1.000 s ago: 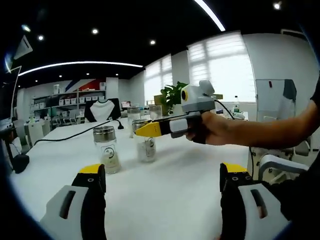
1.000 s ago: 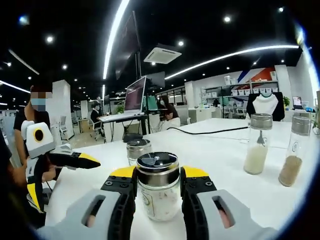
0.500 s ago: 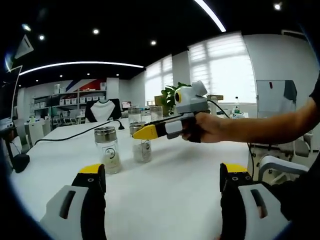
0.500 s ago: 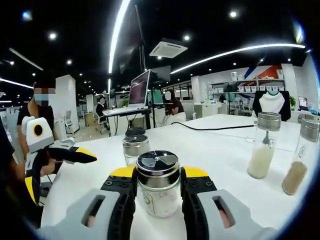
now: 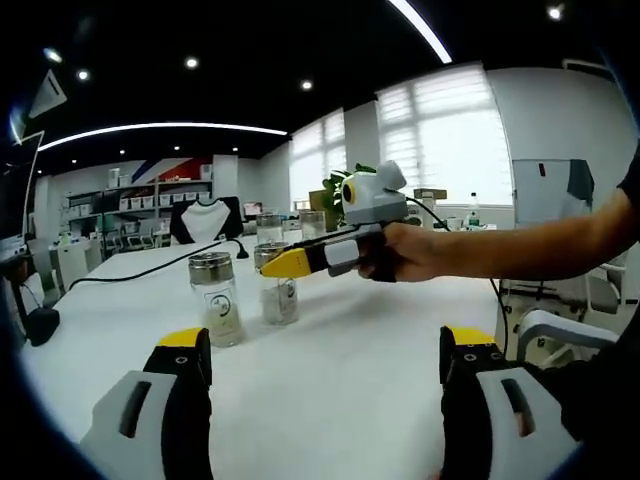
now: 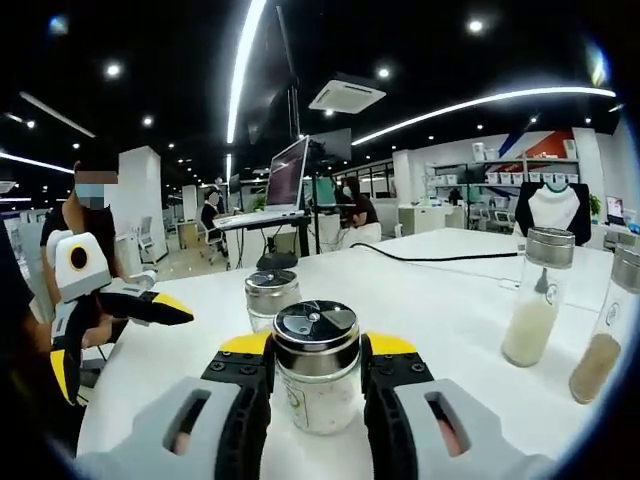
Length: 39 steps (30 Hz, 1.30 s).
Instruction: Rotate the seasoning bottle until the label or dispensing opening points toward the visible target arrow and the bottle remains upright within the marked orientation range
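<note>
1. Gripping the seasoning bottle (image 6: 317, 378) just below its lid, the right gripper (image 6: 316, 372) has both yellow-tipped jaws pressed against the glass. The bottle stands upright on the white table (image 6: 440, 320).
2. In the left gripper view, a hand (image 5: 405, 252) holds the right gripper (image 5: 290, 263) out level over the table, forearm reaching in from the right, yellow tips at the bottle (image 5: 277, 292).
3. Left gripper (image 5: 325, 365): jaws wide apart, nothing between them, low over bare tabletop. It also shows at the left edge of the right gripper view (image 6: 160, 310).
4. Labels: the nearer jar (image 5: 215, 298) carries a small round logo, too small to read. No legible writing elsewhere.
5. Materials: clear glass cylinders with shiny metal lids; the held bottle's lid has a dark round top. Contents are pale and granular. Two taller jars (image 6: 539, 297) hold whitish and tan fill.
6. A black cable (image 6: 430, 259) runs across the smooth white tabletop.
</note>
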Tool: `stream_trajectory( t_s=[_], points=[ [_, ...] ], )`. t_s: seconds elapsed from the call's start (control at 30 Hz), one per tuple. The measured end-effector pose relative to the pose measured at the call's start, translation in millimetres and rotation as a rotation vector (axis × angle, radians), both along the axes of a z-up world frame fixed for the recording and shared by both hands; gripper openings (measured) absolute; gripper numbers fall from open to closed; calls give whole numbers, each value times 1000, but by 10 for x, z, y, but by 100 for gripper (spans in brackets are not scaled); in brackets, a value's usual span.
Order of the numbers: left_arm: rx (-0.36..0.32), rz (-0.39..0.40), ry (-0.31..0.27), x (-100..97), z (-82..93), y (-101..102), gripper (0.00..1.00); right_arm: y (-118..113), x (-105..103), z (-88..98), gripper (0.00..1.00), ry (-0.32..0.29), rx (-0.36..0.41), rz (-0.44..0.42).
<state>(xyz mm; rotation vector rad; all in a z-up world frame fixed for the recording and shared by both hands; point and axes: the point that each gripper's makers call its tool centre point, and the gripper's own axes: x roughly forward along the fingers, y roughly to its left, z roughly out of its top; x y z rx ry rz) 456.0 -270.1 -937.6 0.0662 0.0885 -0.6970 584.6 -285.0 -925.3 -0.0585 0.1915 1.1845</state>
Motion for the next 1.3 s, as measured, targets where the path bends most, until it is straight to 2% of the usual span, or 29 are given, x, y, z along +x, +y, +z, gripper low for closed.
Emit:
stream_trajectory(
  t_s=[1.0,1.1,1.17,1.3],
  points=[
    [-17,17,9,18,-3,38,100,-16,-4,-1,32,-4,13,-67],
    [-16,17,15,24,-19,38,100,-20,-2,-91,32,-4,-46,-70],
    [-11,15,17,23,-35,36,100,-18,1,-117,32,-67,-91,-73],
    [-13,14,18,16,-33,32,100,-14,11,-118,32,-44,-81,-91]
  ],
)
